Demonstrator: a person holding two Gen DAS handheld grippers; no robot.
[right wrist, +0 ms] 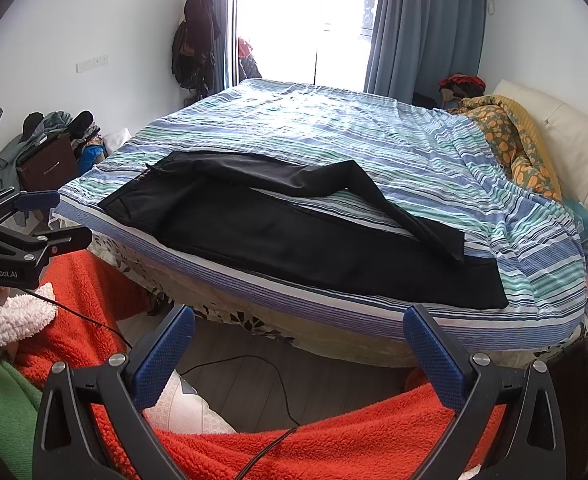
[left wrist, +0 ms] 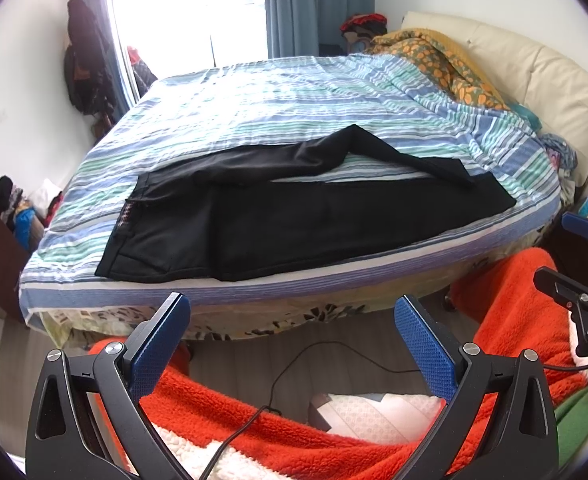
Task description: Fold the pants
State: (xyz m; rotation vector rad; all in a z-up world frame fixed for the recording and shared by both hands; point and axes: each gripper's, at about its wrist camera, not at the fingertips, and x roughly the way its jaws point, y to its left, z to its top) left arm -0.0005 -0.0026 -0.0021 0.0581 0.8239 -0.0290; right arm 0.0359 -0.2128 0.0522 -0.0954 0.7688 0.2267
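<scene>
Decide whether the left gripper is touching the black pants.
Apart. The left wrist view shows the left gripper open, short of the bed edge, while the black pants lie on top.

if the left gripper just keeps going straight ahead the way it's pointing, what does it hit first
Probably the near side of the bed, just under the striped sheet. The open left gripper hangs empty over the floor, and nothing shows in between. The black pants lie higher, on top; depth is unclear.

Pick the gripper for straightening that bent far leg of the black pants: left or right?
Right, probably. The bent leg's cuff of the black fabric pants lies toward the right gripper. The left gripper faces the waistband. Both are open, short of the striped bed.
</scene>
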